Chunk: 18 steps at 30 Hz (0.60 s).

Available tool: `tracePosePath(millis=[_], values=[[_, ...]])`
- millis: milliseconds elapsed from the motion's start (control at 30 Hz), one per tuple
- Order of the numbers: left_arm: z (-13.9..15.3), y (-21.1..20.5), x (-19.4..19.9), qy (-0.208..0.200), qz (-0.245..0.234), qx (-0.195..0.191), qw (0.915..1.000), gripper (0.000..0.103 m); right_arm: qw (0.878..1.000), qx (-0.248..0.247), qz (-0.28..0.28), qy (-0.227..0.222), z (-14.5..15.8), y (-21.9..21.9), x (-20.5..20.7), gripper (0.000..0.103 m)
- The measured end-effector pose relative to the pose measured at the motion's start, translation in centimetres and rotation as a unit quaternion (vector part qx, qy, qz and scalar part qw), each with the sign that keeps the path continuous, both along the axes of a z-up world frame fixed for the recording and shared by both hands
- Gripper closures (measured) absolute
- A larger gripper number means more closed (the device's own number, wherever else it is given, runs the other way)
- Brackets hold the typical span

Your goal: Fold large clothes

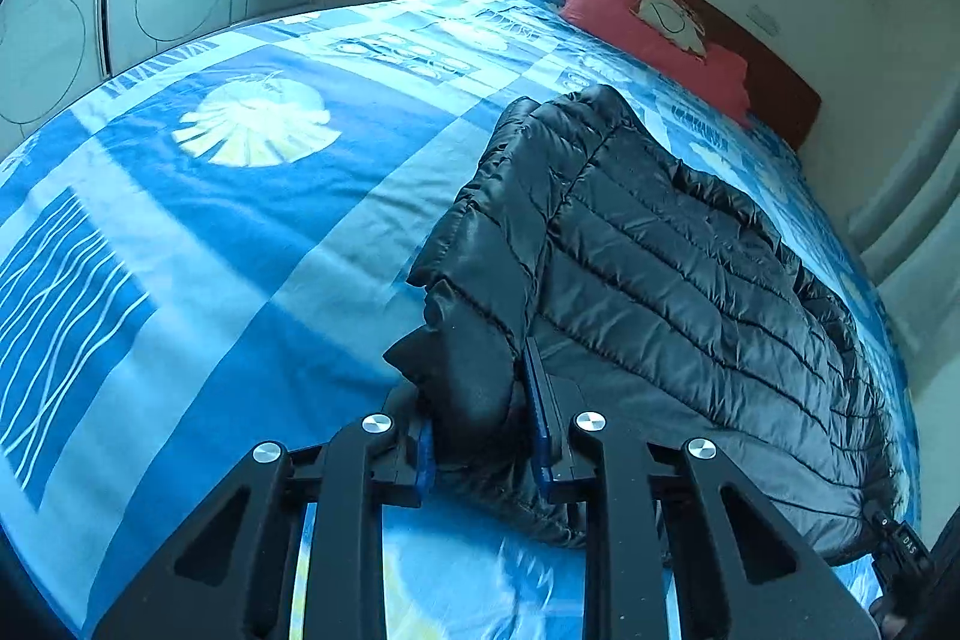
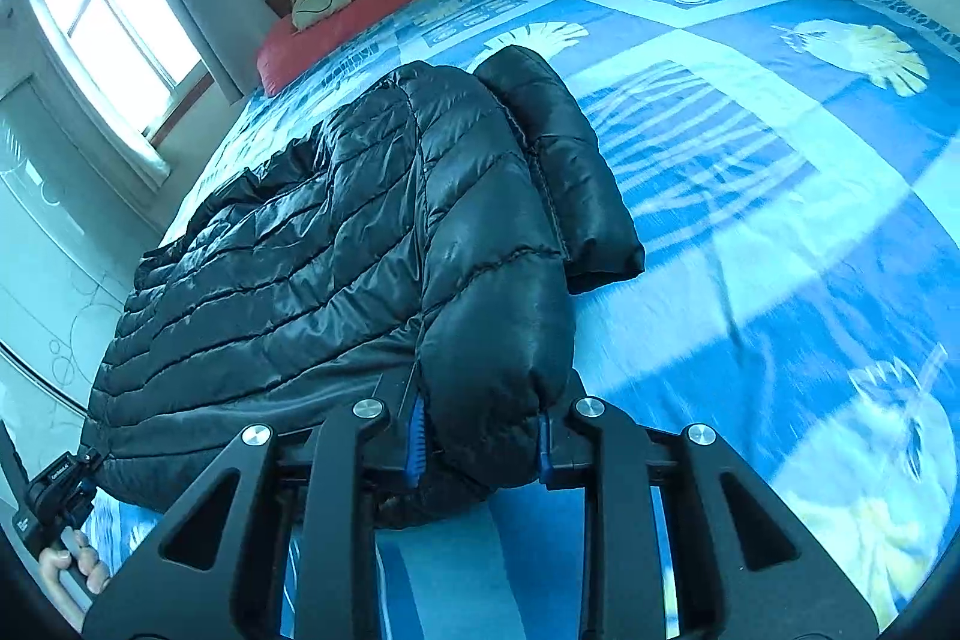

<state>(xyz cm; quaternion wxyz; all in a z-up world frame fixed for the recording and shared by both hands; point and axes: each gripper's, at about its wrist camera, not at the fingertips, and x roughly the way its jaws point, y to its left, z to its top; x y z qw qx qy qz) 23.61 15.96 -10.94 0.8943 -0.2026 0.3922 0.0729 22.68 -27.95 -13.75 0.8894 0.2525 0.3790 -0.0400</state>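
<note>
A black puffer jacket (image 1: 678,244) lies on the blue patterned bed (image 1: 210,220). The left gripper (image 1: 483,436) pinches the jacket's near hem corner between nearly closed pads. The right gripper (image 2: 480,439) clamps the other hem corner likewise.

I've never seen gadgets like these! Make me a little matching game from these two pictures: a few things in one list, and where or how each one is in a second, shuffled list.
Things:
1. black puffer jacket
2. red pillow
3. left gripper
4. window

Places or states:
A. at the head of the bed, against the wooden headboard
B. in the wall, daylight coming through, curtain beside it
C. lying spread on the blue patterned bedspread
D. jaws clamped on a corner of the jacket at its near edge

Pairs: 1-C, 2-A, 3-D, 4-B
</note>
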Motion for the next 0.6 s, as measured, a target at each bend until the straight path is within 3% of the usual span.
tracePosePath(millis=[300,600], values=[[0.0,0.0,-6.3,0.005,-0.007,0.002,1.0,0.079,1.0,-0.022,0.006,0.001,0.4,0.2,-5.3,0.078],[0.3,0.0,-8.9,0.01,-0.012,0.0,0.9999,0.079,1.0,-0.02,0.013,0.004,0.2,-0.1,-9.3,0.078]])
